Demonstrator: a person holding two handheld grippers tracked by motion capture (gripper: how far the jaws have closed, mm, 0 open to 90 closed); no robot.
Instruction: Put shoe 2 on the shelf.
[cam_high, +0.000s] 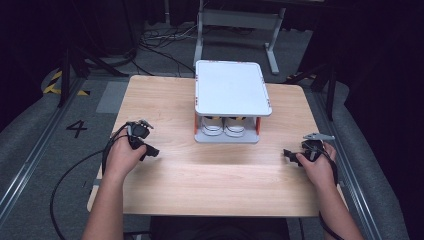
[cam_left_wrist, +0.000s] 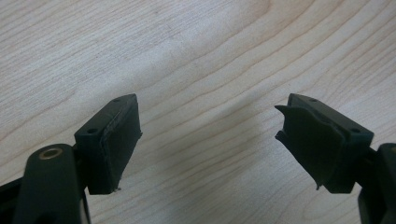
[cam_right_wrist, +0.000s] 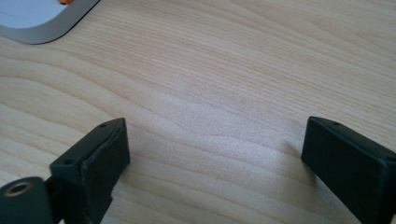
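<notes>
**Both grippers open and empty over the wooden table, the shoe rack between them**

At the left of the high view, the left gripper (cam_high: 148, 145) sits in the person's left hand (cam_high: 122, 157), low over the light wooden table (cam_high: 210, 175), with its black cable looping off the left edge. In the left gripper view its two black jaws stand wide apart, with bare wood grain between them and nothing held; the gripper (cam_left_wrist: 208, 140) points down at the tabletop.

In the centre of the high view, toward the far edge of the table, stands a small white two-tier rack (cam_high: 232, 90). A pair of white shoes (cam_high: 224, 126) rests on its lower shelf, under the flat top tier, between orange posts.

At the right, the right gripper (cam_high: 289, 154) is held in the right hand (cam_high: 316, 165) near the table's right edge, well apart from the rack. In the right gripper view the gripper (cam_right_wrist: 215, 144) has its jaws spread wide, gripping nothing, and a corner of the rack's base (cam_right_wrist: 42, 21) shows at upper left.
</notes>
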